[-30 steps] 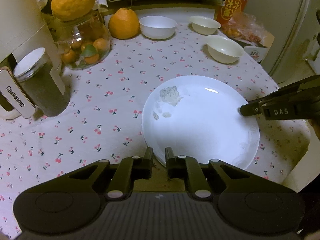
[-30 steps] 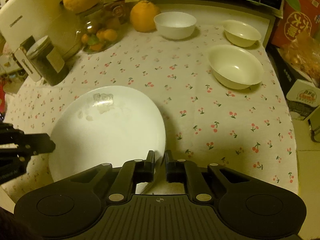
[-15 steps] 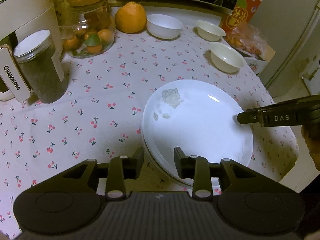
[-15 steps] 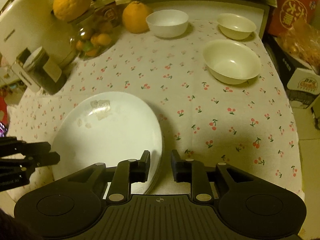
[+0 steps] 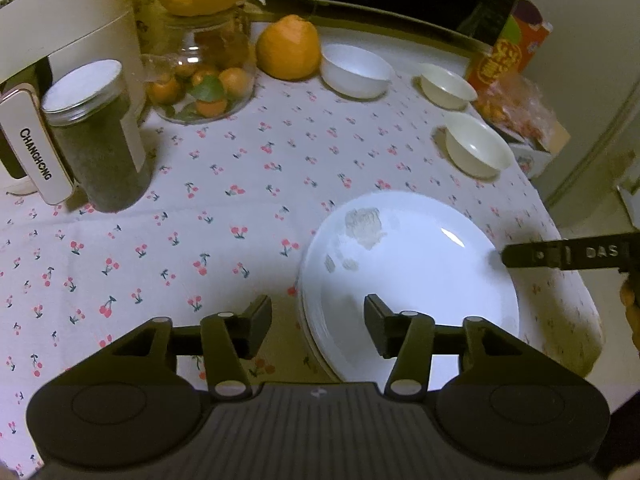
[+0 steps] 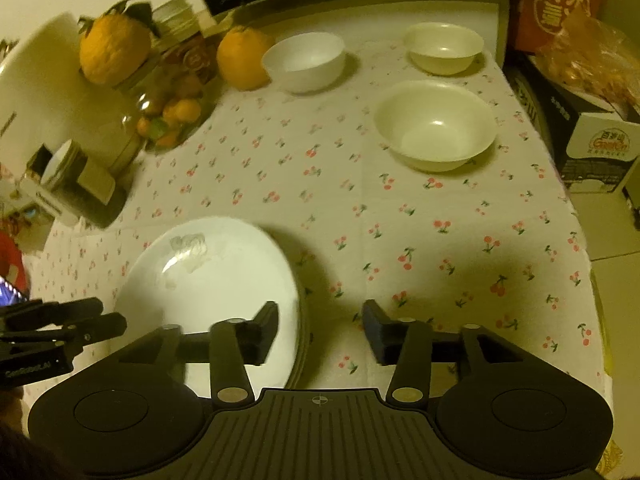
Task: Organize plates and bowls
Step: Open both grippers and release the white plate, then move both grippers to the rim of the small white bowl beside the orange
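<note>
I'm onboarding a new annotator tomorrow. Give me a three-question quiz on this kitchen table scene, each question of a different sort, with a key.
1. How many empty bowls sit on the cherry-print tablecloth?
2. True or false: the left hand-held gripper is clamped on the stack of white plates.
3. What stands directly left of the white bowl? A) an orange B) a jar C) a box

Key: 1. Three: the white bowl, the small cream bowl, the large cream bowl. 2. False; its jaws are opening. 3. A, the orange.
</note>
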